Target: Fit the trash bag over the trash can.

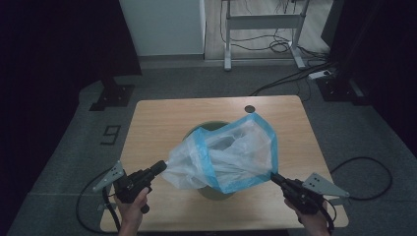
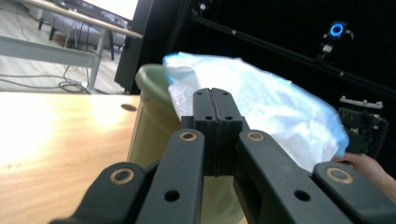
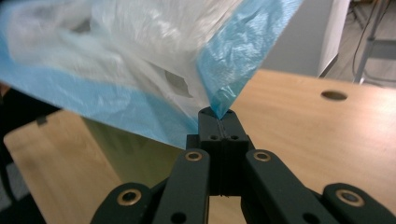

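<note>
A clear plastic bag with a blue band (image 1: 226, 155) is stretched over a pale green bin (image 1: 212, 127) in the middle of the wooden table (image 1: 157, 123). My left gripper (image 1: 161, 167) is shut on the bag's left edge. My right gripper (image 1: 273, 177) is shut on the bag's lower right corner. In the left gripper view the closed jaws press into the bag (image 2: 261, 98), with the bin (image 2: 152, 116) just behind them. In the right gripper view the shut jaws pinch a blue corner of the bag (image 3: 224, 100), and the bin (image 3: 126, 144) shows dimly under the plastic.
A round hole (image 1: 250, 108) sits near the table's far edge. A metal desk frame (image 1: 263, 22) and loose cables (image 1: 295, 73) lie on the floor beyond. A black stand base (image 1: 112, 96) is at the far left. Cables trail from both grippers off the table's near corners.
</note>
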